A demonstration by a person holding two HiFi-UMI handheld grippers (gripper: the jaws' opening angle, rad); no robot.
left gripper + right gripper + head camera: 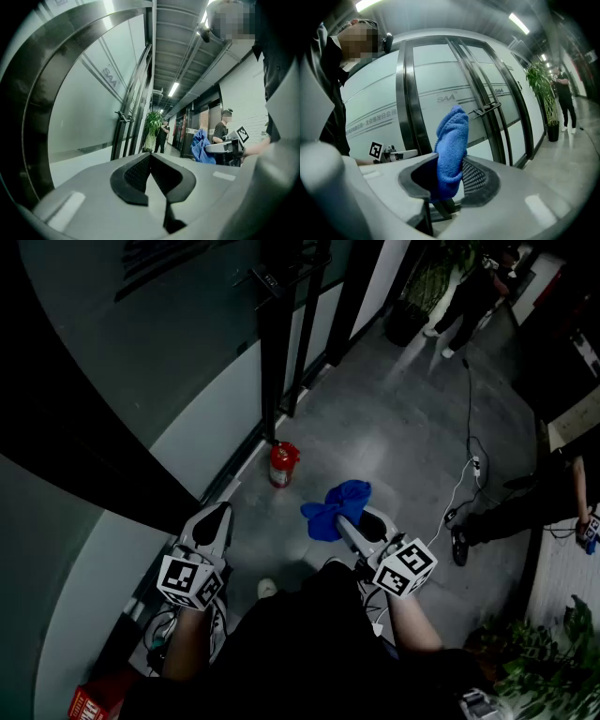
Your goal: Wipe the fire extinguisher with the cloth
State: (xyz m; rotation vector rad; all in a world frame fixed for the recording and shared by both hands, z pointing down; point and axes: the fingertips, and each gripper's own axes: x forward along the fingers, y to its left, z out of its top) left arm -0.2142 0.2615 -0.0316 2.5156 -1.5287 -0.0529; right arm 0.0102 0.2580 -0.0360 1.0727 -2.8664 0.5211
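Note:
A small red fire extinguisher (281,463) stands on the grey floor beside the glass door frame. My right gripper (353,521) is shut on a blue cloth (336,507), held in the air to the right of the extinguisher and nearer to me. In the right gripper view the cloth (451,150) stands up between the pads. My left gripper (216,518) hangs left of and nearer than the extinguisher, shut with nothing in it; in its own view the pads (140,174) meet. The blue cloth (201,146) also shows in that view.
A glass wall and dark door frame (277,324) run along the left. A white cable and power strip (472,465) lie on the floor to the right. One person stands far off by a plant (473,292), another sits at the right (525,507). A red box (89,701) lies at bottom left.

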